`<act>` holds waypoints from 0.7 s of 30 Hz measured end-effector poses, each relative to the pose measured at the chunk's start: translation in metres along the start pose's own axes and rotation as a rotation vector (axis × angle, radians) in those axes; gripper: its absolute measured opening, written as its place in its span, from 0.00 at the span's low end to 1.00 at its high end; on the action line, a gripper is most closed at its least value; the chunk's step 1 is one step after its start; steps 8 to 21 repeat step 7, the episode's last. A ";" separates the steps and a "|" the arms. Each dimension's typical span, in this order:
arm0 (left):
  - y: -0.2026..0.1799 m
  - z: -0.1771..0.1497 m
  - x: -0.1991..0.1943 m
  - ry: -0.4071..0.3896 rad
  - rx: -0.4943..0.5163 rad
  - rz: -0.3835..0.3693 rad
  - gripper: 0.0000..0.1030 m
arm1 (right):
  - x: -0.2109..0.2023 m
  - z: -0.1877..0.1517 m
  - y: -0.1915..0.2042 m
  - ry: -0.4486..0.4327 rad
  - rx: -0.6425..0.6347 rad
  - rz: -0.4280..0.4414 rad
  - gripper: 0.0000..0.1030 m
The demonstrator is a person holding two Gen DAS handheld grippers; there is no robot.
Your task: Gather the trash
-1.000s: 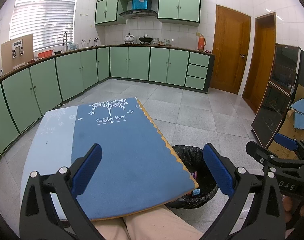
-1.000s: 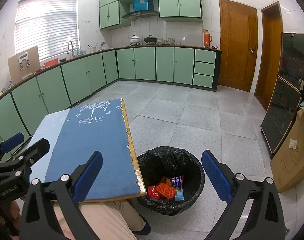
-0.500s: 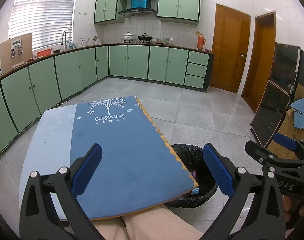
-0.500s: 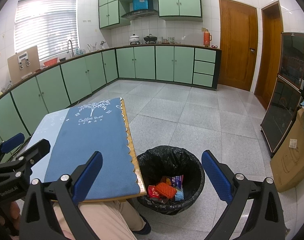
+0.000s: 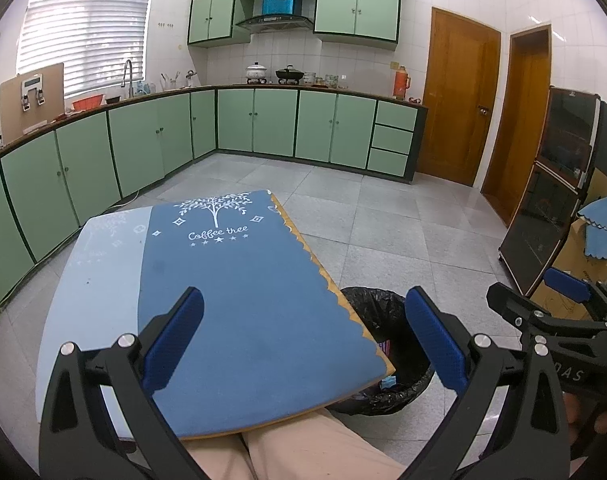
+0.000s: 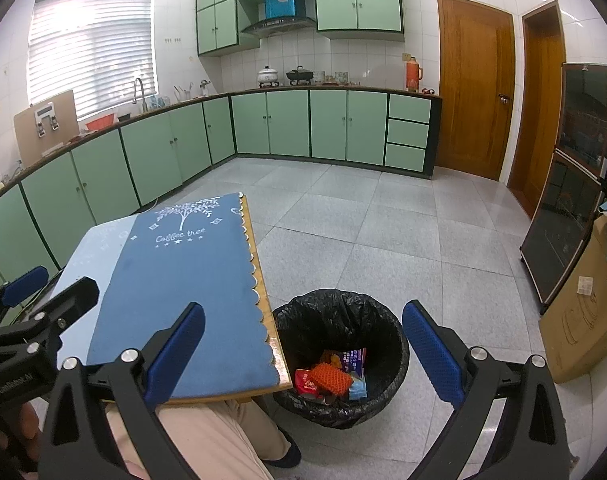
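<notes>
A bin lined with a black bag (image 6: 339, 320) stands on the floor right of the table; it also shows in the left wrist view (image 5: 379, 304). In it lie several wrappers, an orange mesh piece (image 6: 330, 377) and a purple packet (image 6: 354, 360). My left gripper (image 5: 303, 340) is open and empty, held above the blue mat (image 5: 239, 292) on the table. My right gripper (image 6: 303, 354) is open and empty, above the bin's left rim. No trash shows on the mat.
The mat reads "Coffee tree" and covers a small table (image 6: 259, 276) with a wooden edge. My knees (image 6: 207, 432) are under its near edge. A cardboard box (image 6: 579, 320) and a dark glass cabinet (image 6: 567, 192) stand at right. Green cabinets (image 6: 287, 124) line the far walls.
Both grippers stay open and nearly still. The left view has tilted up very slightly.
</notes>
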State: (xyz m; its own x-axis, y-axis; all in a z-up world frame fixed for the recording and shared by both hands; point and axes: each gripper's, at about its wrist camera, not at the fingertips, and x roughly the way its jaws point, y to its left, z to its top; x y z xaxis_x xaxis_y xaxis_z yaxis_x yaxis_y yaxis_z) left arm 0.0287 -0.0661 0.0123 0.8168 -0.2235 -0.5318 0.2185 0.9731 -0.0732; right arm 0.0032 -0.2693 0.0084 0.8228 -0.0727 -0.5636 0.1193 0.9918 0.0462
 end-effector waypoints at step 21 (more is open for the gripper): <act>0.000 0.001 0.000 0.001 0.000 0.001 0.95 | 0.000 -0.003 0.001 -0.002 0.005 -0.004 0.94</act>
